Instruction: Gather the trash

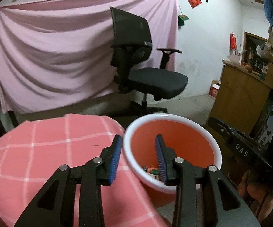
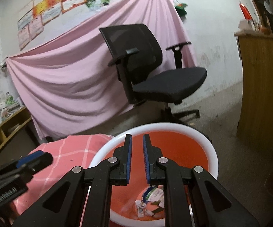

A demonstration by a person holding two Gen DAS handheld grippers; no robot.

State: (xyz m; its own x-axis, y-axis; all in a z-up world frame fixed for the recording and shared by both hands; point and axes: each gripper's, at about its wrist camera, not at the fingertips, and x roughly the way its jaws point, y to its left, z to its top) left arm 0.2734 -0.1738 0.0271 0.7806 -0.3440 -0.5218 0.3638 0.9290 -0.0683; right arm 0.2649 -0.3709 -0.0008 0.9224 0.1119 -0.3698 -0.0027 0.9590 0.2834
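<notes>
The left tool point(image 1: 138, 147) hangs with its jaws wide and nothing between them, straddling the white rim of the orange bin point(image 1: 185, 138); its left finger lies over the pink checked tabletop point(image 1: 51, 151), its right finger over the bin's mouth. The right tool point(image 2: 137, 147) sits above the same bin point(image 2: 189, 151) with jaws narrow, a slim gap showing and nothing gripped. At the bottom of the bin lies the trash point(image 2: 151, 202), a heap of crumpled wrappers and small cartons; in the left view only a sliver of it point(image 1: 151, 171) shows between the fingers. The bin stands just beside the tabletop's edge, on the floor as far as can be told. Beyond it a black office chair point(image 2: 155, 71) stands on the bare floor, in front of a draped pink sheet point(image 2: 70, 81); a wooden cabinet point(image 2: 263, 87) closes off the right side; a low wooden shelf point(image 2: 6, 132) with clutter sits at far left.
</notes>
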